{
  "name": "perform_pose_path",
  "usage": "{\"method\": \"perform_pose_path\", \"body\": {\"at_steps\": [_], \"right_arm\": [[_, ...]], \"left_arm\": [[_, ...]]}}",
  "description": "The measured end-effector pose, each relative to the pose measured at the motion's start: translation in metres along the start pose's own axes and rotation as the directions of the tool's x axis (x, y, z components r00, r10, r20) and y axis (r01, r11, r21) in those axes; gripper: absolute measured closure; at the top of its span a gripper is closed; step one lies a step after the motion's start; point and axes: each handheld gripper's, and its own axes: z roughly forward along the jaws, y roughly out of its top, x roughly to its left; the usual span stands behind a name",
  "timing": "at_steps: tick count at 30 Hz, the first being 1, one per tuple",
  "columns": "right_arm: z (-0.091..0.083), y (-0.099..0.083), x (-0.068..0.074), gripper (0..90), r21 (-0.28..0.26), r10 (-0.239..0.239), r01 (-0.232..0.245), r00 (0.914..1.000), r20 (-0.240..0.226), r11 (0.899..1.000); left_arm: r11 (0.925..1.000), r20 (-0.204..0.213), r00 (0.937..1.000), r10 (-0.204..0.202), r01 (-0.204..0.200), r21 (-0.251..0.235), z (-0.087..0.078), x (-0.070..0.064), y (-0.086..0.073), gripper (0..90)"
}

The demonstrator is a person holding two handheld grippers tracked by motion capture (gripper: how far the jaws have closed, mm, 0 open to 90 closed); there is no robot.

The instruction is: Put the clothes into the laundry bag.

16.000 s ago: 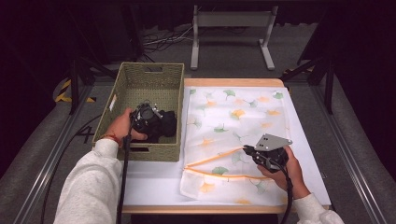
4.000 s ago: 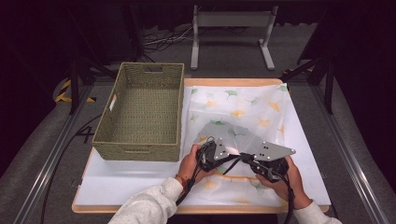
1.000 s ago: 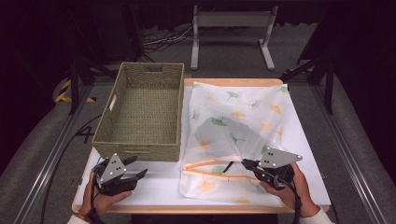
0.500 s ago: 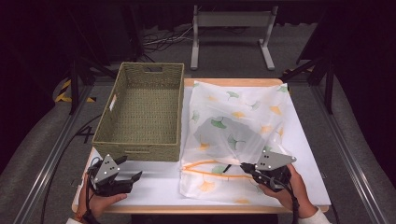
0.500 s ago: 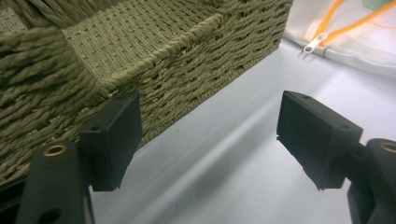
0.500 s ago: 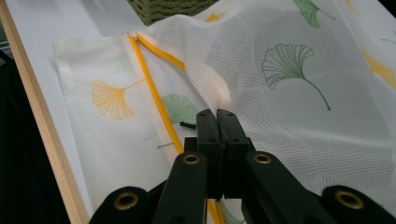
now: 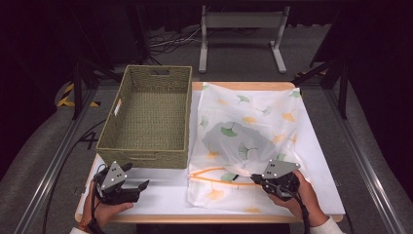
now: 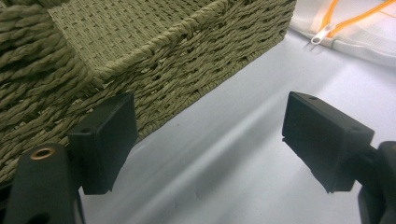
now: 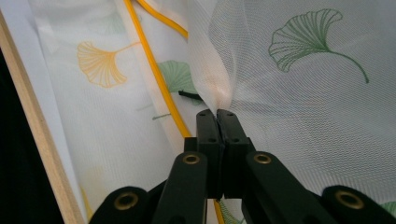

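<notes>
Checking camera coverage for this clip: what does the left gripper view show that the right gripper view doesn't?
Left gripper view: the left claw open over bare white table, the woven basket close ahead, and the zipper pull at the mesh bag's corner.

Right gripper view: the right claw shut on a pinched fold of the mesh bag, its green and orange leaf prints, and the table's wooden edge.

Both: the bag's orange zipper and white table surface.
</notes>
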Motion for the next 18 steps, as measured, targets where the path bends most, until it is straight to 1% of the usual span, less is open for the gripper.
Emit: {"method": "perform_pose_path", "body": {"at_steps": [5, 13, 17, 18], "right_arm": [[0.007, -0.003, -0.002, 89.3, 0.035, -0.004, 0.004, 1.0, -0.005, 0.999], [0.017, -0.009, -0.007, 89.3, 0.087, 0.008, -0.007, 0.9999, -0.015, 0.996], [0.02, -0.01, -0.009, 89.2, 0.097, 0.013, -0.011, 0.9997, -0.019, 0.995], [0.021, -0.011, -0.01, 89.3, 0.108, 0.01, -0.008, 0.9998, -0.018, 0.994]], "left_arm": [[1.0, 0.001, 1.0, -0.005, 0.005, 0.003, 0.0, 0.001, -0.001, 18.4], [0.9999, 0.001, 0.9999, -0.012, 0.012, 0.001, 0.0, 0.001, -0.002, 18.2], [0.9999, 0.0, 1.0, -0.009, 0.009, 0.006, 0.0, 0.002, -0.002, 18.1], [0.9998, -0.003, 0.9999, -0.014, 0.014, 0.011, 0.0, 0.002, -0.003, 18.1]]}}
